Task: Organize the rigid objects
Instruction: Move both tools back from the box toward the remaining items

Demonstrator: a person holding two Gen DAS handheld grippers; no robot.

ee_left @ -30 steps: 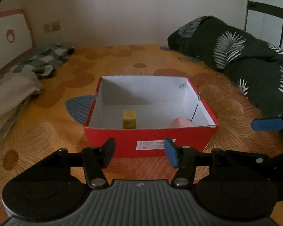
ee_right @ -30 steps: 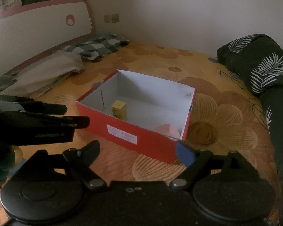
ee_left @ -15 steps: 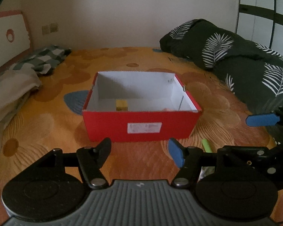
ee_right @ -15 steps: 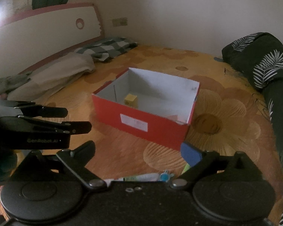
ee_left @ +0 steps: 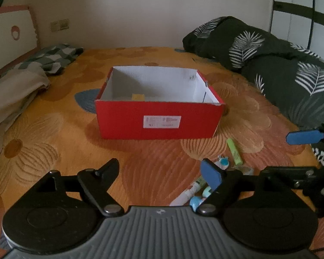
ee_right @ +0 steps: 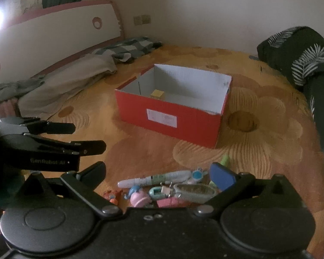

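A red box (ee_left: pixel 159 119) with a white inside stands open on the bed; it also shows in the right wrist view (ee_right: pixel 172 118). A yellow block (ee_right: pixel 157 93) lies inside it. A pile of small items lies in front of the box: a white marker (ee_right: pixel 155 180), a green highlighter (ee_left: pixel 234 151), a pink toy (ee_right: pixel 139 198) and a clear case (ee_right: pixel 194 192). My left gripper (ee_left: pixel 159 170) is open and empty, left of the pile. My right gripper (ee_right: pixel 157 176) is open and empty, just above the pile.
A dark leaf-print duvet (ee_left: pixel 280 73) lies along the right side of the bed. Beige and checked bedding (ee_right: pixel 80 75) lies at the left by the headboard (ee_right: pixel 60 28). The orange flowered bedspread (ee_left: pixel 54 129) surrounds the box.
Both grippers have pulled back from the box, which now looks smaller and farther. The pile of small items has come into view in front of them.
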